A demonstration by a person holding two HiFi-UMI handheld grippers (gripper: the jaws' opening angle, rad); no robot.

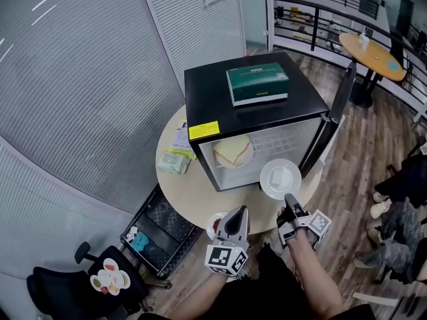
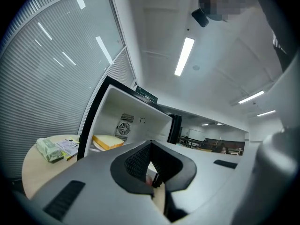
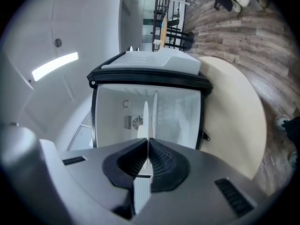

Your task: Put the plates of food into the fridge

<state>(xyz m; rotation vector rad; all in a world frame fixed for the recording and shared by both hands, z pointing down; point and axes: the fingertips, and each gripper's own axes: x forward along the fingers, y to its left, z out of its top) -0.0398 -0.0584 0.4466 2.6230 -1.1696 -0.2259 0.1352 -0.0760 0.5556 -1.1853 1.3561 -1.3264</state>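
Observation:
A black mini fridge (image 1: 253,92) stands open on a round table (image 1: 193,192), its door (image 1: 337,109) swung to the right. Inside at the left sits a plate with a sandwich (image 1: 232,151), whose sandwich (image 2: 108,142) also shows in the left gripper view. My right gripper (image 1: 290,199) is shut on the near rim of a white plate (image 1: 280,177) with pale food, held just before the fridge opening. That plate (image 3: 146,121) shows edge-on between the pads. My left gripper (image 1: 240,210) is shut, tilted up, beside a plate of red food (image 1: 215,225) at the table's near edge.
A green box (image 1: 257,84) lies on the fridge top. A greenish packet (image 1: 173,162) and papers (image 1: 181,139) lie on the table left of the fridge. A black crate (image 1: 160,229) stands under the table and a chair (image 1: 110,275) further left. People's legs (image 1: 400,185) are at the right.

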